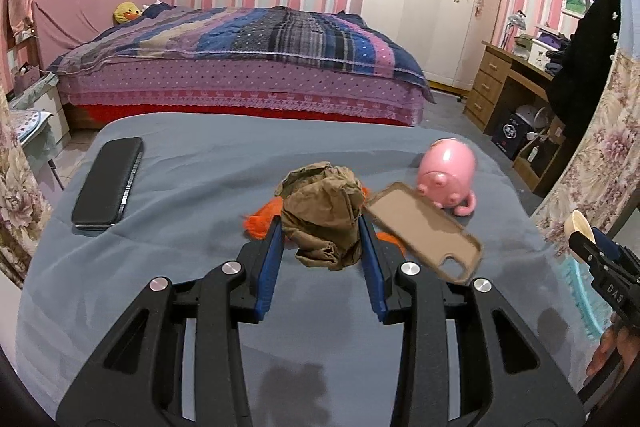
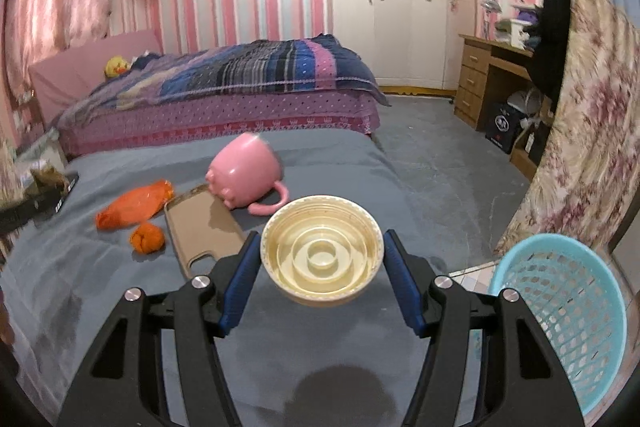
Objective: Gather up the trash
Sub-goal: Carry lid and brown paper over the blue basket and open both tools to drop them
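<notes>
Left gripper [image 1: 322, 227] clamps crumpled paper [image 1: 322, 215]; right gripper [image 2: 322, 259] clamps lid [image 2: 322, 251]; basket [image 2: 568, 311] seemingly empty.

Both wrist fisheyes look low and close across the grey table [image 1: 192, 163] toward the bed [image 2: 224, 99], sharing the pink mug [image 1: 448, 171].

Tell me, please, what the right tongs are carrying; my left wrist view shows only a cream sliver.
Observer: A round cream plastic lid, held between the right tongs above the grey cloth.
Operator: Is a bin nearby?
Observer: Yes, a light blue mesh basket stands low to their right, off the cloth's edge.
Operator: What is the orange behind my crumpled brown paper?
Observer: Two crumpled orange wads, one large, one small, beside the tan phone case.
</notes>
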Demonstrator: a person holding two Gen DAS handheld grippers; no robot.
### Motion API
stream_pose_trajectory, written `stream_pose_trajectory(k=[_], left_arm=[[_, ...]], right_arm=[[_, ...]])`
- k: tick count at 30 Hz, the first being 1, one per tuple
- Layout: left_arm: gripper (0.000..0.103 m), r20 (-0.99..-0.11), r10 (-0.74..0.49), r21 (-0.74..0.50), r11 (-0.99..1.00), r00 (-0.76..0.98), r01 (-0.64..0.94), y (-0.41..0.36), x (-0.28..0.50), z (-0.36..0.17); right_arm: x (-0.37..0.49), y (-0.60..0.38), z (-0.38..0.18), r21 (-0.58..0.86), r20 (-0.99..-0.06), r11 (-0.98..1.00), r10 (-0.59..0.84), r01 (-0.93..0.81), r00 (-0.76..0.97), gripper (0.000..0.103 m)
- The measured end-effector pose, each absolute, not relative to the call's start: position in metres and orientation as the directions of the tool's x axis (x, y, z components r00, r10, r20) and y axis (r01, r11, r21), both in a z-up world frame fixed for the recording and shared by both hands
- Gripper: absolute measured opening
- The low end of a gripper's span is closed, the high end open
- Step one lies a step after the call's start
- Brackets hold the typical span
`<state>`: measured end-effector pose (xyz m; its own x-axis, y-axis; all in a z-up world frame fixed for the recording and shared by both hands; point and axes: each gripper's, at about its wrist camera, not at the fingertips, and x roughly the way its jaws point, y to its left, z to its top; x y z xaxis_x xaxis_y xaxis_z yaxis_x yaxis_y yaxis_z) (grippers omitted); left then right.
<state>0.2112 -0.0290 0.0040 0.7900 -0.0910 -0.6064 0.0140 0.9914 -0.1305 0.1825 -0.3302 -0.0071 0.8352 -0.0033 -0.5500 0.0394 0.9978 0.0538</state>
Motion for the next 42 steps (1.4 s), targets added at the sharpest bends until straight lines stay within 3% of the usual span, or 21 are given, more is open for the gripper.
stream_pose_trajectory(k=[16, 19, 42], left_arm=[[0.036, -0.617, -0.181, -0.015, 0.976, 0.766, 0.218, -0.149, 0.192, -0.008], [0.036, -0.624, -0.226, -0.047, 0.967, 0.748, 0.252, -0.168, 0.186, -0.009], [0.036, -0.637, -0.343, -0.042, 0.910, 0.690, 0.413, -0.299, 0.162, -0.023]], right_arm=[[0.131, -0.466, -0.002, -0.068, -0.544, 0.977, -0.205, 0.200, 0.814, 0.061], [0.119, -0.494, -0.004, -0.073, -0.545, 0.969, -0.237, 0.236, 0.804, 0.061], [0.079, -0.548, -0.023, -0.083, -0.566, 0.955, -0.282, 0.286, 0.775, 0.061]])
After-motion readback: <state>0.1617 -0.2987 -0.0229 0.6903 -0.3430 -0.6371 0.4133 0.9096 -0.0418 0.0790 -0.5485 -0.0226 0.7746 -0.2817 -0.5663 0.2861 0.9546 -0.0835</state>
